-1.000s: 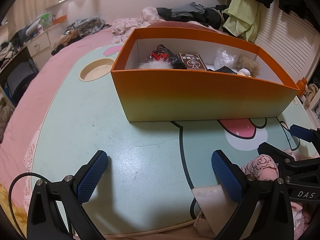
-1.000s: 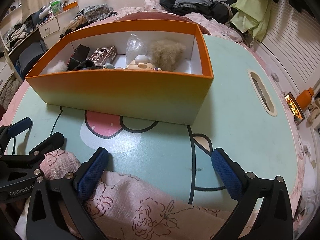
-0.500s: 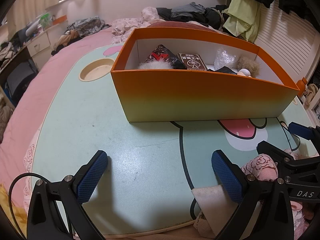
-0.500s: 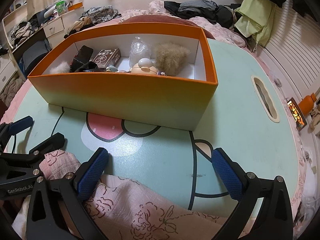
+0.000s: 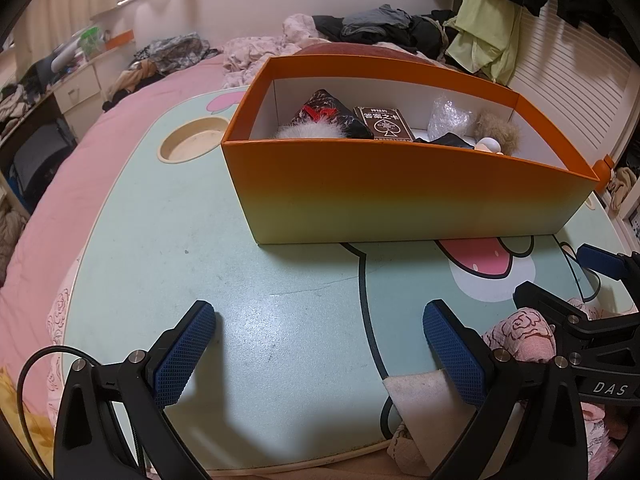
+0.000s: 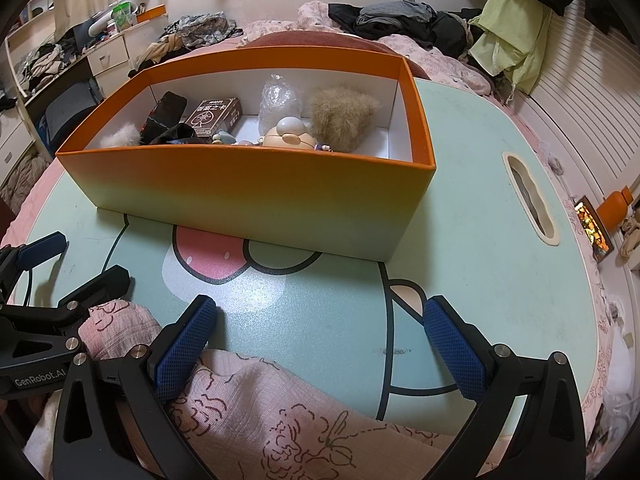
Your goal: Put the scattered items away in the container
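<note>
An orange box (image 5: 400,196) stands on the mint-green table (image 5: 208,248); it also shows in the right wrist view (image 6: 248,192). Inside lie a brown card deck (image 5: 383,123), a black wrapped item (image 5: 328,114), a clear plastic bag (image 6: 280,98), a tan fur ball (image 6: 340,118), a white fluff (image 6: 120,136) and a doll head (image 6: 289,136). My left gripper (image 5: 320,354) is open and empty, low over the table's near edge. My right gripper (image 6: 320,354) is open and empty, beside it on the right.
The table has a round cup recess (image 5: 192,144) at its left and a slot handle (image 6: 530,200) at its right. Pink patterned fabric (image 6: 288,412) covers the near edge. A bed with piled clothes (image 5: 380,28) lies behind. An orange bottle (image 6: 614,210) stands at the right.
The right wrist view has risen and shifted slightly, so more of the box's inside shows. The left gripper has barely moved. Both stay open.
</note>
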Demonstrator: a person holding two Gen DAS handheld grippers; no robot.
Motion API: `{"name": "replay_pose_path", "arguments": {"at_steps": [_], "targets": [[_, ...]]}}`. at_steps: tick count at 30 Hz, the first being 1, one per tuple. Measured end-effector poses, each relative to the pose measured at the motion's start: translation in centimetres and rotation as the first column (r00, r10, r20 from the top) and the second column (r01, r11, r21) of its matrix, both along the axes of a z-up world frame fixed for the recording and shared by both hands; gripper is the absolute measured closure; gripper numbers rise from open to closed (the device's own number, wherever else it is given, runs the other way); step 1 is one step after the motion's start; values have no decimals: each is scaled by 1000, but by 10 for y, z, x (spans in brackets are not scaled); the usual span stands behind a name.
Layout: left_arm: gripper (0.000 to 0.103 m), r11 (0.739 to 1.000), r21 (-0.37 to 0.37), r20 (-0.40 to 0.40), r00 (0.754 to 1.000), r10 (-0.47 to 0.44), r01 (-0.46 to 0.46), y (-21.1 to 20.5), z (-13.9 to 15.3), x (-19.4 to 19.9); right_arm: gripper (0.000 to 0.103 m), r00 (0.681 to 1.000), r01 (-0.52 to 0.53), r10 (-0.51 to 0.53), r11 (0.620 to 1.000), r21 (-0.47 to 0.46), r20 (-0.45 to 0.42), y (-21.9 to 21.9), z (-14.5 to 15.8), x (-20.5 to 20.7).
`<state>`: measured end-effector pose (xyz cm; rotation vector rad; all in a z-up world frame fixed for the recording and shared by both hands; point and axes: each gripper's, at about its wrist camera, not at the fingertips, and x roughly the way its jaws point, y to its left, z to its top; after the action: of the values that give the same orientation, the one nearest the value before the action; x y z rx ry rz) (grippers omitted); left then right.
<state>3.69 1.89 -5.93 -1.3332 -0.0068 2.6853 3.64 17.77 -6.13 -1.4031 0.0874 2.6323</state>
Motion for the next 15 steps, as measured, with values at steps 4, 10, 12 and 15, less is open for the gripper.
{"name": "replay_pose_path", "arguments": {"at_steps": [4, 10, 12, 15], "targets": [[0, 1000, 0, 1, 1000, -1, 1, 1, 0, 0, 0, 1000, 0, 0, 1000, 0, 0, 0, 0, 0], [0, 1000, 0, 4, 1000, -2, 2, 2, 3, -1, 0, 1000, 0, 0, 1000, 0, 0, 0, 0, 0], [0, 1000, -1, 5, 1000, -2, 2, 4, 5, -2, 0, 1000, 0, 0, 1000, 0, -1, 0, 0, 0], [0, 1000, -2, 5, 1000, -1, 1, 4, 5, -2, 0, 1000, 1, -1, 1000, 0, -1, -1, -1, 1]]}}
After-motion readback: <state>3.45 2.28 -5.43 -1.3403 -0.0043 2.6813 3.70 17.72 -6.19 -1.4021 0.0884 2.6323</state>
